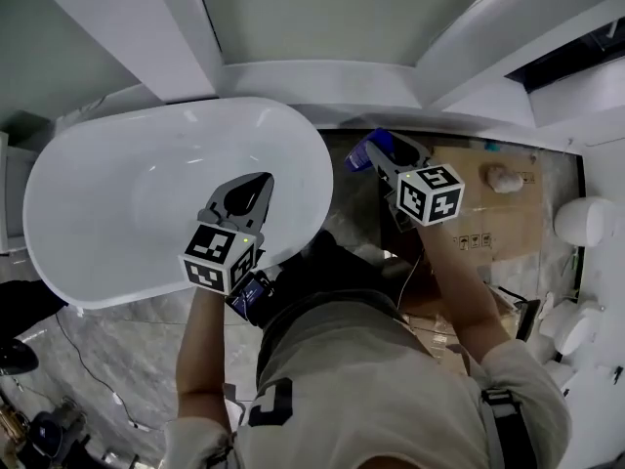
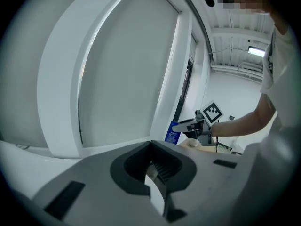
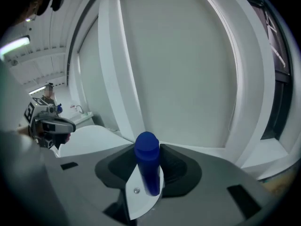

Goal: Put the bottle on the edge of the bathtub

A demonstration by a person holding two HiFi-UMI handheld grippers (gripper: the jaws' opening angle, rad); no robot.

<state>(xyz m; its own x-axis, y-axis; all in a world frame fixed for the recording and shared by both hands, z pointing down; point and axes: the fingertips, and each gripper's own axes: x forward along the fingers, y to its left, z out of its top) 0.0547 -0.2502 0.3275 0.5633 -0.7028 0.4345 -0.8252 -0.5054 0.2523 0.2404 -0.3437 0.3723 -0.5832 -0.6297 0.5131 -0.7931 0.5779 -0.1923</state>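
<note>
A blue bottle (image 1: pixel 363 151) with a rounded blue cap (image 3: pixel 146 145) is held in my right gripper (image 1: pixel 376 156), whose jaws are shut on it. It hangs just right of the white bathtub (image 1: pixel 323 180), above the dark floor. The left gripper view shows the bottle (image 2: pixel 172 135) small in the distance, sticking out of my right gripper (image 2: pixel 187 125). My left gripper (image 1: pixel 258 185) hovers over the tub's near right part, jaws together and empty. In the right gripper view it (image 3: pixel 52 124) shows at far left, beyond the tub's rim (image 3: pixel 96 134).
A flattened cardboard box (image 1: pixel 493 208) lies on the floor to the right of the tub. White fixtures (image 1: pixel 586 221) stand at the far right. Cables (image 1: pixel 93 360) trail over the marble floor near the tub's front. A white window frame (image 1: pixel 293 76) runs behind the tub.
</note>
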